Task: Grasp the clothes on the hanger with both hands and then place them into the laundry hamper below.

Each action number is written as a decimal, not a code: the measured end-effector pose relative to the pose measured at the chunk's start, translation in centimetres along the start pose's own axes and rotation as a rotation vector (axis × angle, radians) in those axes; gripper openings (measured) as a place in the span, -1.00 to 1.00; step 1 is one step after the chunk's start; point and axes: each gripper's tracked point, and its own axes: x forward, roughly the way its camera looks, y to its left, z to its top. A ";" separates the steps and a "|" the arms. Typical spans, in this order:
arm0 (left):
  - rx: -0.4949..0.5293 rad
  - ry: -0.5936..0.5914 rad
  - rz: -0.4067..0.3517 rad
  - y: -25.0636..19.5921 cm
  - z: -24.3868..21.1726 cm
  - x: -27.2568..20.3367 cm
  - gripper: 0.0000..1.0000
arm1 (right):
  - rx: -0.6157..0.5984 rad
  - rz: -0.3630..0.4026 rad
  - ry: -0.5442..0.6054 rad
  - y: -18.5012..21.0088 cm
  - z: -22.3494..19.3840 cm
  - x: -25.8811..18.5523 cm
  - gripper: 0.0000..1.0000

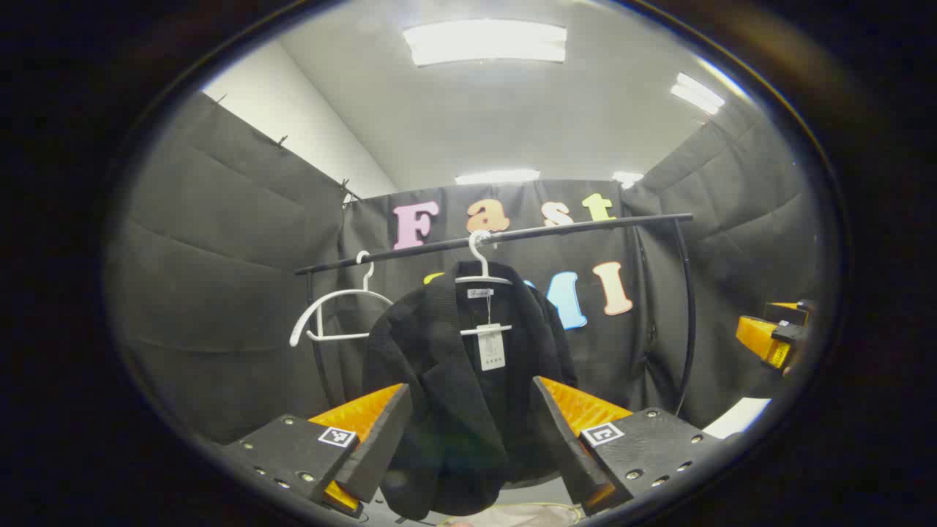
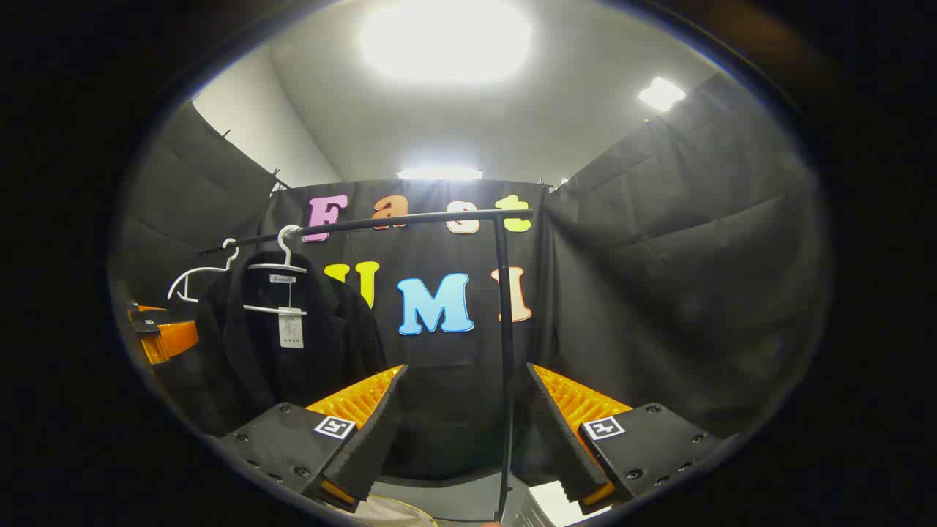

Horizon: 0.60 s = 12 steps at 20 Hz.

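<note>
With both grippers' fingers spread and empty, the left gripper [image 1: 468,439] should close in on the black knitted jacket [image 1: 454,380] hanging from its white plastic hanger [image 1: 483,282] on the dark metal rail [image 1: 512,234], while the right gripper [image 2: 468,432] swings left toward the garment.

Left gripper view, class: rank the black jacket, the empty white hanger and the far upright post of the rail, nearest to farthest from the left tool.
1. Black jacket: straight ahead of the left tool.
2. Empty white hanger: left, farther back on the rail.
3. Upright post: far right.
</note>
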 end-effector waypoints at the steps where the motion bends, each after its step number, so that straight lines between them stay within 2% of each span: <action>1: -0.004 -0.008 0.004 0.3 0.2 0.0 0.92 | -0.001 0.007 0.001 0.4 0.0 0.1 0.94; 12: -0.058 0.020 0.031 2.6 -1.5 0.4 0.92 | -0.016 0.006 -0.001 1.5 -0.2 -0.1 0.92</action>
